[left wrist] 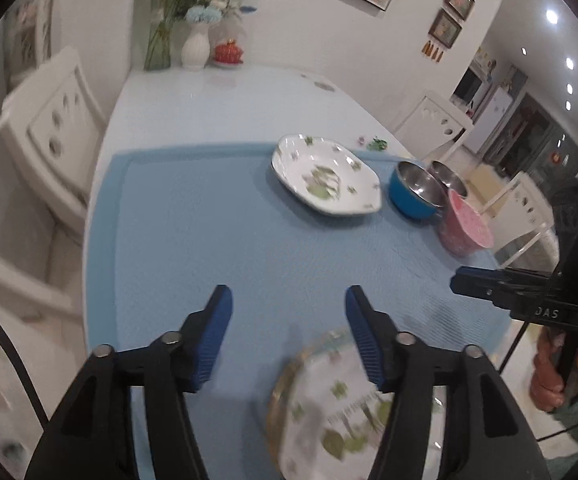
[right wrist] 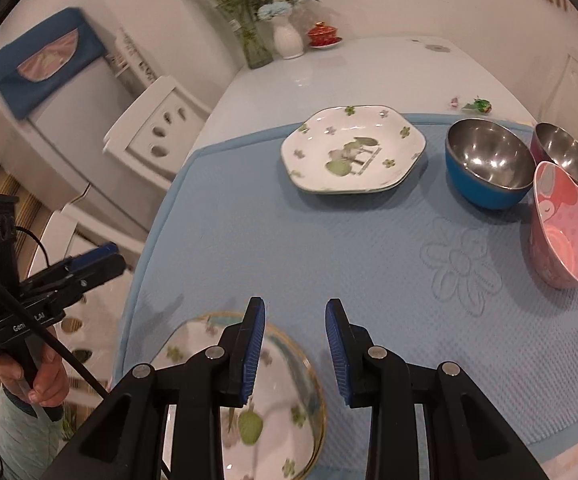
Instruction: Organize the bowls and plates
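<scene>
left wrist view: the left gripper [left wrist: 287, 300] hangs above the light blue textured mat [left wrist: 209, 220] with its blue-padded jaws apart and nothing between them. a white gold-rimmed plate with green leaf print [left wrist: 329, 412] lies on the mat's near edge, partly under the right-hand finger and blurred. farther back on the mat sits a white angular plate with green flower print [left wrist: 325, 174]. to its right stand a blue bowl with steel lining [left wrist: 415, 190], a second steel-lined bowl [left wrist: 449, 178] behind it, and a pink patterned bowl [left wrist: 465, 226] nearest the mat's right edge. the right gripper [left wrist: 459, 280] enters from the right, held by a hand [left wrist: 549, 372]; its jaw gap cannot be judged from this side. right wrist view: the right gripper [right wrist: 295, 312] hovers over the mat [right wrist: 369, 240], jaws parted by a narrow gap and clamping nothing. the gold-rimmed plate [right wrist: 277, 392] lies below, beneath the left-hand finger. the angular plate [right wrist: 353, 150] rests at mid-mat, well apart from it. the blue bowl [right wrist: 485, 160], the dark red steel-lined bowl [right wrist: 565, 152] and the pink bowl [right wrist: 569, 224] cluster at right, close together. the left gripper [right wrist: 111, 254] appears at left in a hand [right wrist: 37, 376], off the mat.
</scene>
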Action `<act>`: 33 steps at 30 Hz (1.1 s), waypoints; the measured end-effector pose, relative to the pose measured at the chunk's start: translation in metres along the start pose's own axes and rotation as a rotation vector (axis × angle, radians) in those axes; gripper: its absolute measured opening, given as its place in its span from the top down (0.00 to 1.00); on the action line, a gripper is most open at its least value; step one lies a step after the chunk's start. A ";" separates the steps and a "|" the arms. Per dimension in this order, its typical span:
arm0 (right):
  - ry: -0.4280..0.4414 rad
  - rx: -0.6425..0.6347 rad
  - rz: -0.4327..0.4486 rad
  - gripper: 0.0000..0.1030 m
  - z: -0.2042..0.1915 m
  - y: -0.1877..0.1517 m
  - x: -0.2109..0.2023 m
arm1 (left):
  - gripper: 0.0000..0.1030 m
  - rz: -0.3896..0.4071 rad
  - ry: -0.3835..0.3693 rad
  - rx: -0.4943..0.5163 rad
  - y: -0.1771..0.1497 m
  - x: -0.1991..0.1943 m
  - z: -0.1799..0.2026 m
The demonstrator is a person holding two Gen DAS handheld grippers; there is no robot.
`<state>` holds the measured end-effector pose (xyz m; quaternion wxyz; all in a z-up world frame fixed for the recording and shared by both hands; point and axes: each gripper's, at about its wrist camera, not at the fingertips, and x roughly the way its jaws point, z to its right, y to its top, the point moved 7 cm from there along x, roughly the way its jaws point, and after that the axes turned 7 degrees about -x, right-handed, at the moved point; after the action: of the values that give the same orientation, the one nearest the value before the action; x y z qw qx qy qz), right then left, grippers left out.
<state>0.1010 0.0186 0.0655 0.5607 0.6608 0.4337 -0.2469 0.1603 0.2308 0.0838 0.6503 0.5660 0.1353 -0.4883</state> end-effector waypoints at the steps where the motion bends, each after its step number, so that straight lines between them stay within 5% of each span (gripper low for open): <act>1: -0.007 0.020 -0.006 0.60 0.005 0.005 0.005 | 0.40 0.009 0.000 0.033 0.009 0.004 0.004; 3: -0.010 0.071 -0.005 0.45 0.018 0.017 0.016 | 0.34 0.014 -0.017 0.072 0.029 0.018 0.011; 12: -0.003 0.319 0.011 0.44 0.085 0.060 0.074 | 0.35 -0.042 -0.061 0.028 0.094 0.106 0.015; 21: -0.087 0.323 0.007 0.44 0.122 0.088 0.121 | 0.37 -0.129 -0.067 -0.029 0.111 0.189 0.007; 25: -0.109 0.320 0.014 0.46 0.132 0.095 0.139 | 0.46 -0.145 -0.059 -0.025 0.114 0.212 0.007; 33: -0.137 0.275 0.037 0.50 0.140 0.108 0.157 | 0.49 -0.182 -0.062 -0.040 0.116 0.245 0.007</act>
<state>0.2943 -0.0684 -0.0400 0.4974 0.7209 0.3444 -0.3380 0.3682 0.0933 -0.0225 0.6184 0.5227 0.1758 -0.5598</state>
